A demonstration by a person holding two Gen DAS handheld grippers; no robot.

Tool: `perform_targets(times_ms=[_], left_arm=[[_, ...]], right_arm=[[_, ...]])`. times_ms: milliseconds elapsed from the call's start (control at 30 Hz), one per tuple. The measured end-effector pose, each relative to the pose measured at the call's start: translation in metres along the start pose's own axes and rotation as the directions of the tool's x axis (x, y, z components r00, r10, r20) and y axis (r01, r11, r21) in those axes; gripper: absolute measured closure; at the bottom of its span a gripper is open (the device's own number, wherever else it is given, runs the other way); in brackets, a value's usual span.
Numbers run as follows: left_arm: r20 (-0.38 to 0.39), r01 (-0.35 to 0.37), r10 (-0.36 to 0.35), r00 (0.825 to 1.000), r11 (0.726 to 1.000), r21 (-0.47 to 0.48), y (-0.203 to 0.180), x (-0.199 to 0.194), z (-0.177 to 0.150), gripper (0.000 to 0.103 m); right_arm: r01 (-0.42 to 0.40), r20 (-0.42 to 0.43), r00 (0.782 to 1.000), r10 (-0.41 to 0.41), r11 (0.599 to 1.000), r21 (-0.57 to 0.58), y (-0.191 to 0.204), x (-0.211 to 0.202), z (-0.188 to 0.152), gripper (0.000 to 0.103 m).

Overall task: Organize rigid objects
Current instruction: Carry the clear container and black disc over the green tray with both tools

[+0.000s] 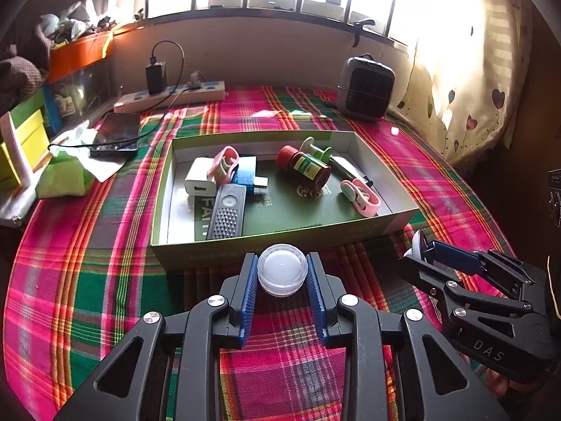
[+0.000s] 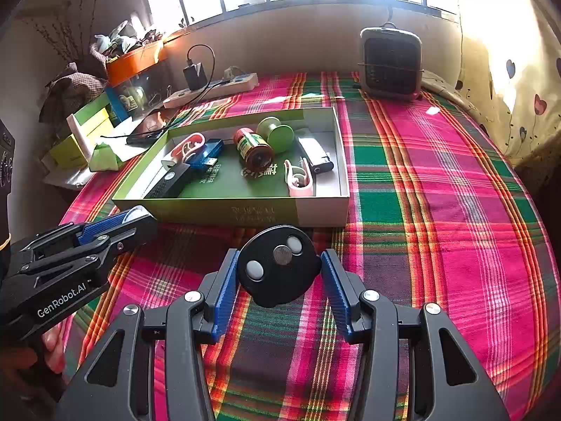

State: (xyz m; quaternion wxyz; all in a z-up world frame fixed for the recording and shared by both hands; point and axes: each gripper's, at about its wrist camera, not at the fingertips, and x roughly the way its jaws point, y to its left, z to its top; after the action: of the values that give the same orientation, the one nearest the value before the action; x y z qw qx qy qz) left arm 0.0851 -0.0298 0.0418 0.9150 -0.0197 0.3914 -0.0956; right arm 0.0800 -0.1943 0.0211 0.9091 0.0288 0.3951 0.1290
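Two grippers are seen close up, one in each wrist view. A small clear round jar (image 1: 282, 273) is pinched between the blue pads of the left gripper (image 1: 282, 280), and only its top is shown, so what is inside cannot be told. A flat black round thing (image 2: 278, 266) with two white dots and one metal button is squeezed between the pads of the right gripper (image 2: 278, 273); what it is cannot be made out. Both are held just above the checked cloth (image 2: 438, 210), right in front of the green box (image 1: 273, 249). Inside the box, two pink clips (image 1: 361, 196), one black remote (image 1: 226, 212), one white plug (image 1: 200, 181), one blue stick (image 1: 245, 172), one brown bottle (image 1: 304, 168), one green spool (image 2: 276, 134) and one lighter (image 2: 315, 156) are counted. The blue stick is partly hidden under a clip, and the lighter is mostly hidden in the left view. Farther back, one phone (image 1: 117, 135) is laid on the cloth, with one power strip (image 1: 171, 96) and one small heater (image 1: 366, 87) by the wall. The window behind is washed out by bright light.
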Motion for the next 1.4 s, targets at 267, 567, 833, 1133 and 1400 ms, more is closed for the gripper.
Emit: perform_targets(times_ms=[267, 567, 833, 1133, 1400], left_arm=[[0.019, 0.016, -0.016, 1.0, 1.0, 0.01, -0.002, -0.004, 0.007, 0.076], [0.028, 0.024, -0.025, 0.999, 0.999, 0.027, -0.005, -0.002, 0.017, 0.076], [0.025, 0.051, -0.051, 0.998, 0.999, 0.015, -0.003, 0.007, 0.027, 0.076], [0.01, 0.062, -0.062, 0.998, 0.998, 0.011, 0.0, 0.027, 0.039, 0.076], [-0.002, 0.066, -0.066, 0.998, 0.998, 0.003, 0.0, 0.044, 0.045, 0.076]], right_arm=[[0.003, 0.027, 1.0, -0.003, 1.0, -0.006, 0.0, -0.007, 0.007, 0.055], [0.013, 0.044, 0.999, -0.012, 1.0, -0.016, -0.001, -0.008, 0.017, 0.055], [0.02, 0.057, 0.998, -0.019, 0.999, -0.026, -0.003, -0.005, 0.032, 0.055], [0.027, 0.056, 0.998, -0.025, 0.999, -0.033, -0.009, 0.011, 0.055, 0.055], [0.02, 0.052, 0.998, -0.019, 0.999, -0.03, -0.014, 0.034, 0.069, 0.055]])
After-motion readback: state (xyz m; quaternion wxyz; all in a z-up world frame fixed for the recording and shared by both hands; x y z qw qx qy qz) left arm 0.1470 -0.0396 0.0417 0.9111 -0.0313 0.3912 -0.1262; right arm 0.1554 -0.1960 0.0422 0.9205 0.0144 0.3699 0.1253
